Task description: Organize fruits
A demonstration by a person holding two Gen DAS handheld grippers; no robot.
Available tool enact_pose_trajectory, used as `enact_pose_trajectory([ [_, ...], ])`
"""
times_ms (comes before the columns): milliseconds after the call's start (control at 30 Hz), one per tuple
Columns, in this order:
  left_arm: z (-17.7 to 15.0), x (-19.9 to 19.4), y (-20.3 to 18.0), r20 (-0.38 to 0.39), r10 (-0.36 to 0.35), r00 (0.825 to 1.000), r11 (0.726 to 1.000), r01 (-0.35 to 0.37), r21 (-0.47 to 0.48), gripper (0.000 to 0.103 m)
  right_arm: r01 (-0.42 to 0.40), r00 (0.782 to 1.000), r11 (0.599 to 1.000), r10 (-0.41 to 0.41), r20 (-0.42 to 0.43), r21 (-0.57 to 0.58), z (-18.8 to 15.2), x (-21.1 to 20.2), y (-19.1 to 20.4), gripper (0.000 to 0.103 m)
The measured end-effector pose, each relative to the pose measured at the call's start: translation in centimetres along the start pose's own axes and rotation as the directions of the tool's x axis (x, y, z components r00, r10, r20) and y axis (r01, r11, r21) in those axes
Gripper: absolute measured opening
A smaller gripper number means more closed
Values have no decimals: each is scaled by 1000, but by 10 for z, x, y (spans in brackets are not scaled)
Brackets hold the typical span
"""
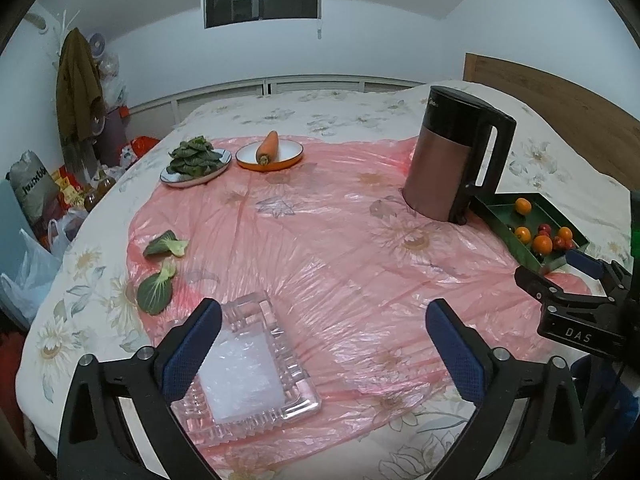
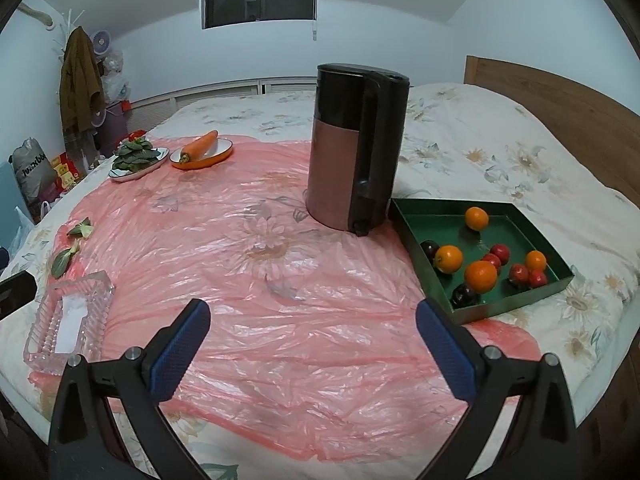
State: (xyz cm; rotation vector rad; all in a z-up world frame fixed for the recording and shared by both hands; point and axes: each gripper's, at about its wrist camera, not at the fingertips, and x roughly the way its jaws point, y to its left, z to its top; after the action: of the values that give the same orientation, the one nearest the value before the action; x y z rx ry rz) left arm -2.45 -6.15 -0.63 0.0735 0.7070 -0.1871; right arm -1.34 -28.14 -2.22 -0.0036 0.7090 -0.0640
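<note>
A green tray (image 2: 512,305) lies on the right of the bed and holds several oranges (image 2: 480,276), small red fruits (image 2: 500,254) and dark plums (image 2: 464,294). In the left wrist view the same tray (image 1: 498,205) is at the far right. My right gripper (image 2: 313,312) is open over bare pink plastic, left of the tray's near corner. My left gripper (image 1: 324,312) is open too, with its left finger (image 1: 192,356) over a clear glass dish (image 1: 256,376). The dish (image 2: 68,312) has a white patch at its bottom and no fruit in it.
A brown and black kettle (image 2: 352,152) stands just left of the tray. At the back left are a carrot on an orange plate (image 2: 200,144) and a plate of greens (image 2: 134,160). Two loose leaves (image 1: 166,246) lie near the dish. The pink plastic sheet (image 2: 280,280) covers the bed's middle.
</note>
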Motion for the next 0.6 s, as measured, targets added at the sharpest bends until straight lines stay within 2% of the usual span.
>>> enact_pose_trajectory([
  [600,2,-11,-1,58,36,998,999,-36,12,101,-1,1000,1000,1,-13,-9,-2,0,0,103],
])
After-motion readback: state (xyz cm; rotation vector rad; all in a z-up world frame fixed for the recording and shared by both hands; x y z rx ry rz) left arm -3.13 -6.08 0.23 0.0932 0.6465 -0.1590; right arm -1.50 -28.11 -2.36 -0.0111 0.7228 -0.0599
